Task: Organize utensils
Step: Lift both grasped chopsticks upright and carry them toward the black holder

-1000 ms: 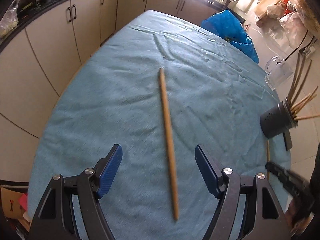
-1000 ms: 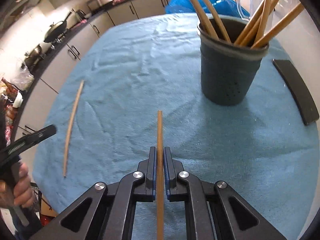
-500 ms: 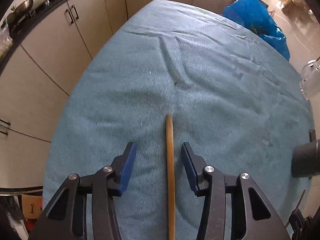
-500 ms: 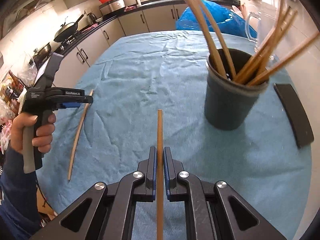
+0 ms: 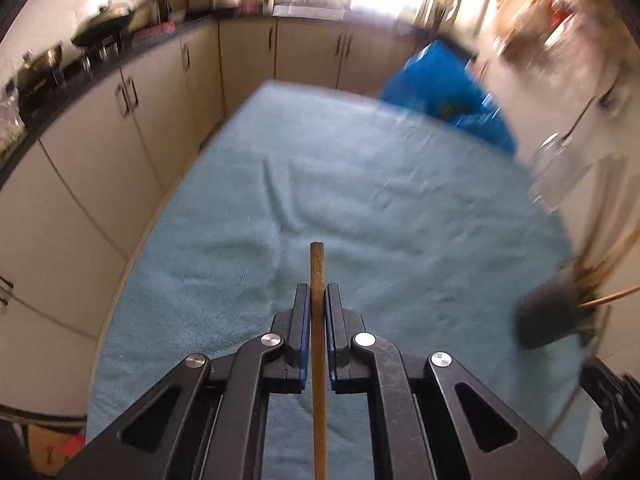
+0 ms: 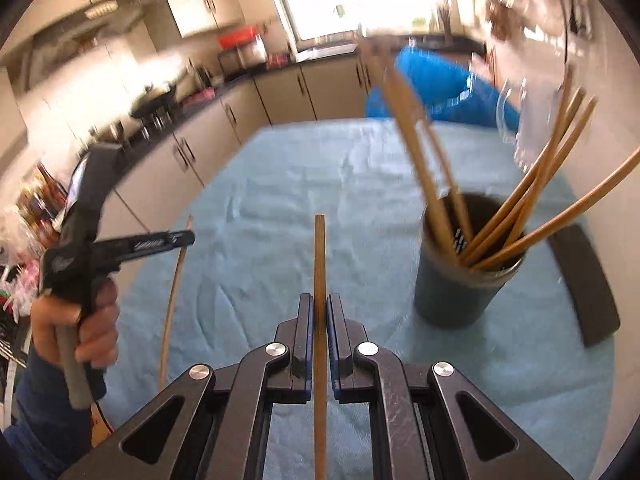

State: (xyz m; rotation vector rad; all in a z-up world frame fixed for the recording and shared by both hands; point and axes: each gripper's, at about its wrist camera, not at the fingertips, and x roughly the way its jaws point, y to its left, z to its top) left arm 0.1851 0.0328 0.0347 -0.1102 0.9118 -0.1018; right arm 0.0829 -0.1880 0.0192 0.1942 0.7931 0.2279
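Observation:
My left gripper (image 5: 318,292) is shut on a wooden chopstick (image 5: 318,264), whose tip pokes out past the pads above the blue tablecloth (image 5: 360,200). In the right wrist view that left gripper (image 6: 188,238) is held by a hand at the left, with the chopstick (image 6: 174,300) hanging down from it. My right gripper (image 6: 319,300) is shut on a second chopstick (image 6: 319,252). To its right, a dark cup (image 6: 460,292) holds several chopsticks leaning outward. The same cup (image 5: 548,320) shows blurred at the right of the left wrist view.
A flat black object (image 6: 584,284) lies on the cloth right of the cup. A clear pitcher (image 6: 532,128) and a blue bag (image 6: 440,80) are at the far right end. Kitchen cabinets (image 5: 120,140) run along the table's left side.
My left gripper closed on the chopstick that lay on the cloth and lifted it. The right gripper rose with its chopstick, and the cup now sits lower in its view.

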